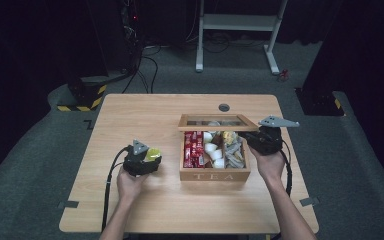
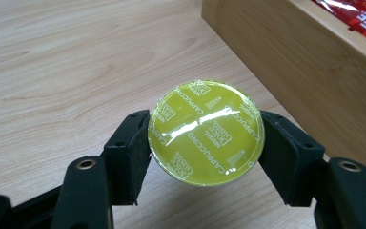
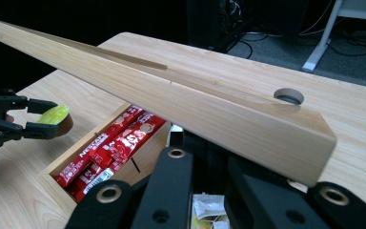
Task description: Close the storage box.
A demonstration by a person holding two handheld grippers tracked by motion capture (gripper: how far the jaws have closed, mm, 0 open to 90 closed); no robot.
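A wooden tea box (image 1: 215,176) marked TEA stands on the table, its glass-paned lid (image 1: 217,121) raised. My right gripper (image 1: 251,140) is at the lid's right end, and in the right gripper view its jaws (image 3: 202,148) close under the lid's (image 3: 195,95) edge, with the tips hidden. My left gripper (image 1: 153,156) stands left of the box, shut on a yellow-green coffee capsule (image 2: 205,131) with a foil top printed Cappuccino. The capsule (image 3: 57,115) is gripped by its sides. Inside the box are red sachets (image 1: 193,149), white capsules (image 1: 212,150) and tea bags (image 1: 232,149).
The box's wooden side wall (image 2: 314,62) rises just right of the left gripper. A round cable hole (image 1: 224,107) sits in the table (image 1: 145,115) behind the box. Beyond the table are a white desk frame (image 1: 235,22), cables and dark equipment.
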